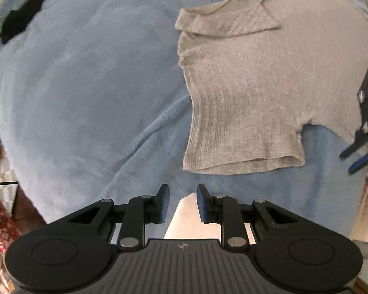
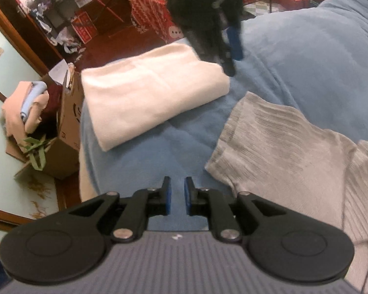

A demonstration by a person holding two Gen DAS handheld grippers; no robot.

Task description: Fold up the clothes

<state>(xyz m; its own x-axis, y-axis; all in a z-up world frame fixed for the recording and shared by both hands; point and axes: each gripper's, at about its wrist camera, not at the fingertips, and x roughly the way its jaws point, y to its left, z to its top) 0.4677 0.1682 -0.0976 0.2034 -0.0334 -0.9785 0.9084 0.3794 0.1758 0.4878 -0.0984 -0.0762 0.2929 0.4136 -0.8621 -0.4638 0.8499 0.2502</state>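
A grey ribbed top point(image 1: 257, 85) with a collar lies spread on the blue blanket point(image 1: 98, 85), its hem towards my left gripper point(image 1: 183, 191). That gripper hangs open above the blanket, just short of the hem, with nothing between its pads. Under it shows a folded cream cloth point(image 1: 184, 220). In the right wrist view my right gripper point(image 2: 177, 183) stands open by a narrow gap over bare blanket point(image 2: 159, 152), to the left of the grey top point(image 2: 294, 152). The folded cream cloth point(image 2: 149, 95) lies beyond it, with the left gripper point(image 2: 233, 62) above its far corner. The right gripper point(image 1: 348, 163) shows at the frame's right edge.
A black garment point(image 1: 22, 14) lies at the far left of the blanket. Beside the bed stands a cardboard box point(image 2: 66, 132) with clothes piled on it. Red patterned boxes point(image 2: 149, 9) and clutter sit on the wooden floor beyond.
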